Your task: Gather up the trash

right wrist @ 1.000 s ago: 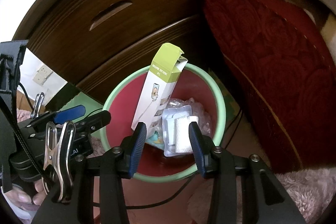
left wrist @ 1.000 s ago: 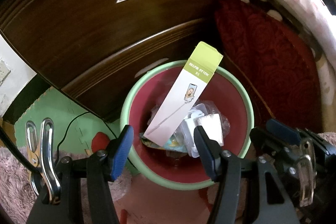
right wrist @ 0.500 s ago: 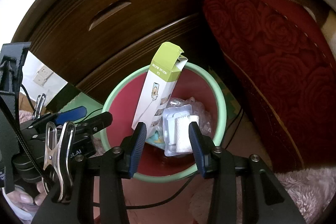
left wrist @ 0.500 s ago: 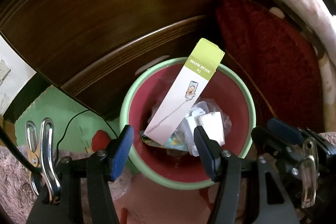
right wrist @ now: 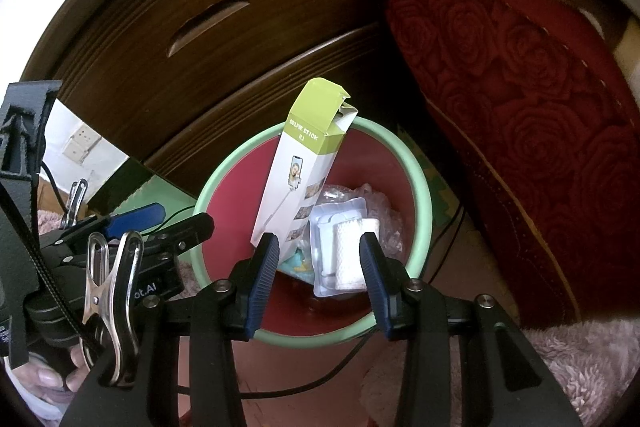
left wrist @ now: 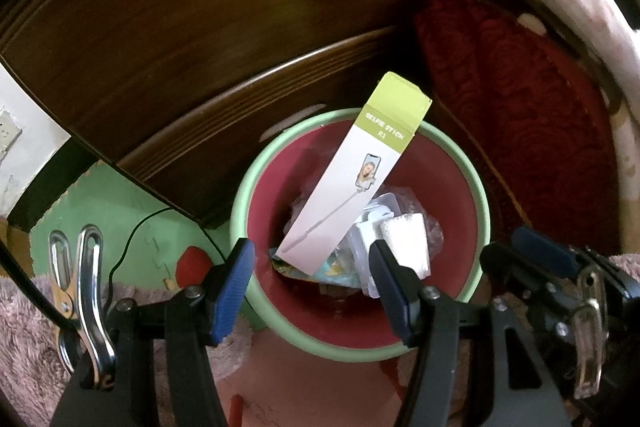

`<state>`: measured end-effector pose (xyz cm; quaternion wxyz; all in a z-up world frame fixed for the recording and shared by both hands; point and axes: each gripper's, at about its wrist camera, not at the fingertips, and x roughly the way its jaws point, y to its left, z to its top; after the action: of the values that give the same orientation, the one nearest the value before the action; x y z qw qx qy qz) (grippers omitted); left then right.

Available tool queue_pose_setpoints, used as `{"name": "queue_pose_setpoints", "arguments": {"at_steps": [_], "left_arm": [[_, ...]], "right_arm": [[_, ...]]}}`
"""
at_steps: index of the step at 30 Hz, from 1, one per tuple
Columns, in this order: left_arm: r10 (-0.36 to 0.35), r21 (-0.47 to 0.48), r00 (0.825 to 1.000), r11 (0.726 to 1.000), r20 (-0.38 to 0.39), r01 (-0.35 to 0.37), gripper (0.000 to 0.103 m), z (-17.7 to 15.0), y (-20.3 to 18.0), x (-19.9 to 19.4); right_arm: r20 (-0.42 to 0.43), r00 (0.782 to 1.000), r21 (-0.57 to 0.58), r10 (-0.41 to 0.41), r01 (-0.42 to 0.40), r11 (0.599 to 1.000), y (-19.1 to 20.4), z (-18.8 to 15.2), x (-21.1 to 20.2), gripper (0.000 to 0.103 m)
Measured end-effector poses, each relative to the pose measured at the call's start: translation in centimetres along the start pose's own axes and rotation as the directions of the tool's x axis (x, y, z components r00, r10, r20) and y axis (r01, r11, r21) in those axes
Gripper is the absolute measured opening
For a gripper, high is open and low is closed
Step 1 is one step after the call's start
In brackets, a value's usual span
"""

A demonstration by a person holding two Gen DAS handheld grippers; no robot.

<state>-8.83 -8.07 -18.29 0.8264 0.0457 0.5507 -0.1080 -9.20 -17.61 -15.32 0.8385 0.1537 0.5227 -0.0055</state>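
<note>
A round bin (left wrist: 478, 195) (right wrist: 424, 203) with a green rim and red inside stands on the floor. A white and green selfie stick box (left wrist: 352, 179) (right wrist: 300, 167) leans upright in it. Beside the box lie a clear plastic blister pack (left wrist: 404, 239) (right wrist: 344, 247) and crumpled wrappers. My left gripper (left wrist: 312, 279) is open and empty above the bin's near rim. My right gripper (right wrist: 316, 271) is open and empty, also above the near rim. The left gripper also shows at the left of the right wrist view (right wrist: 160, 223).
A dark wooden drawer unit (left wrist: 180, 27) (right wrist: 220, 27) stands behind the bin. A red rose-patterned cover (left wrist: 520, 107) (right wrist: 520, 87) hangs to the right. A green floor mat (left wrist: 120, 203), a black cable (right wrist: 448, 239) and pink fluffy rug (right wrist: 580, 359) surround the bin.
Both views have shifted very slightly; the grippers stay open and empty above the bin. The trash in the bin has not moved.
</note>
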Motion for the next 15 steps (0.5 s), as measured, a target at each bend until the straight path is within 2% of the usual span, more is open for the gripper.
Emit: {"name": "queue_pose_setpoints", "arguments": {"at_steps": [15], "left_arm": [[0.0,0.0,1.0,1.0,0.001,0.0,0.063,0.02,-0.14,-0.07]], "right_arm": [[-0.008,1.0,0.001,0.004,-0.004,1.0,0.11,-0.19,0.3,0.043]]}}
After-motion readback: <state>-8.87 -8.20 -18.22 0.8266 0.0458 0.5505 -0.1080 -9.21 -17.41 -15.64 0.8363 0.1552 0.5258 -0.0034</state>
